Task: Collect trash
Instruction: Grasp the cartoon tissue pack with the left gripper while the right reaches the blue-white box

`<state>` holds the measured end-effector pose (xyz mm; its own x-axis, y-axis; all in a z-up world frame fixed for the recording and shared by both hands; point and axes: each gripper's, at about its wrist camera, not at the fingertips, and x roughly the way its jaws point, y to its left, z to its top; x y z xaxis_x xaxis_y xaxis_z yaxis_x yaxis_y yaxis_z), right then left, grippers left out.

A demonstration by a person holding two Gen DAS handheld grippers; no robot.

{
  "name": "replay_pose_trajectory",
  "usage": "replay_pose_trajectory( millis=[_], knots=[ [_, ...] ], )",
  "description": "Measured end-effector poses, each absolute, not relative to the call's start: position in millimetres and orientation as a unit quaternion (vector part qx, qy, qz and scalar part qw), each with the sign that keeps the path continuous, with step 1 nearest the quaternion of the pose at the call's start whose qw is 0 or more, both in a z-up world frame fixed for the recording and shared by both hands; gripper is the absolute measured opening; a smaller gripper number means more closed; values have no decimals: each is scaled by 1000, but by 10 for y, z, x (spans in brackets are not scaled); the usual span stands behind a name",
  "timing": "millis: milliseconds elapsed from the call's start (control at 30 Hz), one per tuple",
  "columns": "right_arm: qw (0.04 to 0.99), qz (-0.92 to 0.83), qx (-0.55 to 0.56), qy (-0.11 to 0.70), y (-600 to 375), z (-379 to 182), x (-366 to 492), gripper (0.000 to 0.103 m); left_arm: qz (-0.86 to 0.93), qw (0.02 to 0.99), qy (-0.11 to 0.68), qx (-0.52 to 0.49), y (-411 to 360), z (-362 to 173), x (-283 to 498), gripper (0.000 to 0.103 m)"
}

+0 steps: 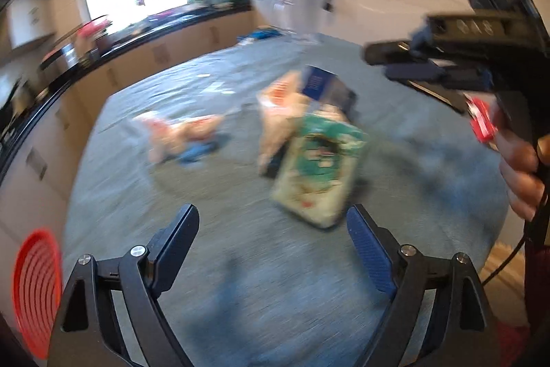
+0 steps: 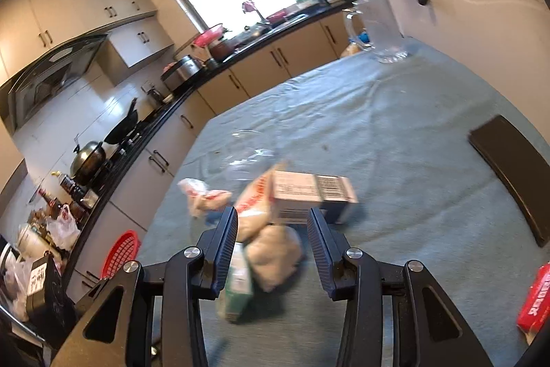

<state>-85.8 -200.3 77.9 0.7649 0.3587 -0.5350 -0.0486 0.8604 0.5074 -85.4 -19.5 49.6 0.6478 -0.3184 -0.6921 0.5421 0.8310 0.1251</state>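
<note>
A pile of trash lies on the grey-blue tablecloth [image 1: 240, 263]: a green-and-white carton [image 1: 319, 171], a crumpled white-and-orange bag [image 1: 278, 112] and a blue-and-white box [image 1: 323, 85]. A second crumpled wrapper [image 1: 182, 133] lies apart to the left. My left gripper [image 1: 273, 222] is open just short of the carton, with nothing between its fingers. The right gripper [image 1: 378, 61] hangs at upper right, held by a hand [image 1: 519, 167]. In the right wrist view my right gripper [image 2: 271, 226] stands open over the pile; a crumpled wrapper [image 2: 271, 257] shows between its fingers, untouched, beside the carton [image 2: 237, 284] and box [image 2: 309, 195].
A red basket [image 2: 120, 253] sits at the table's left edge, also low left as the red basket [image 1: 34, 291]. A red packet [image 2: 536, 301] and a black flat slab [image 2: 508, 174] lie to the right. A glass bowl [image 2: 247, 153] and clear jug [image 2: 381, 33] stand beyond. A cluttered kitchen counter [image 2: 172, 112] runs along the left.
</note>
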Motion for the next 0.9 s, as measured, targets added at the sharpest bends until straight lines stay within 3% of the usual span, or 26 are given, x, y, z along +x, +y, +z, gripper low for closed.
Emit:
replay_pose_trajectory(
  millis=[267, 367, 433, 500, 567, 900],
  knots=[
    [904, 103, 247, 332, -2290, 682, -814, 48, -234, 869, 383, 208, -710, 272, -495, 88],
    [902, 103, 246, 339, -2334, 658, -753, 59, -232, 868, 392, 197, -769, 234, -370, 88],
    [895, 112, 257, 347, -2349, 622, -686, 60, -226, 869, 401, 183, -804, 217, -268, 86],
    [884, 119, 274, 359, -2353, 590, -592, 61, -231, 867, 409, 166, -793, 208, -216, 73],
    [885, 123, 271, 358, -2328, 608, -533, 62, -235, 865, 416, 153, -753, 207, -211, 50],
    [916, 93, 146, 362, -1779, 802, -131, 70, -220, 883, 400, 106, -275, 354, -332, 39]
  ],
)
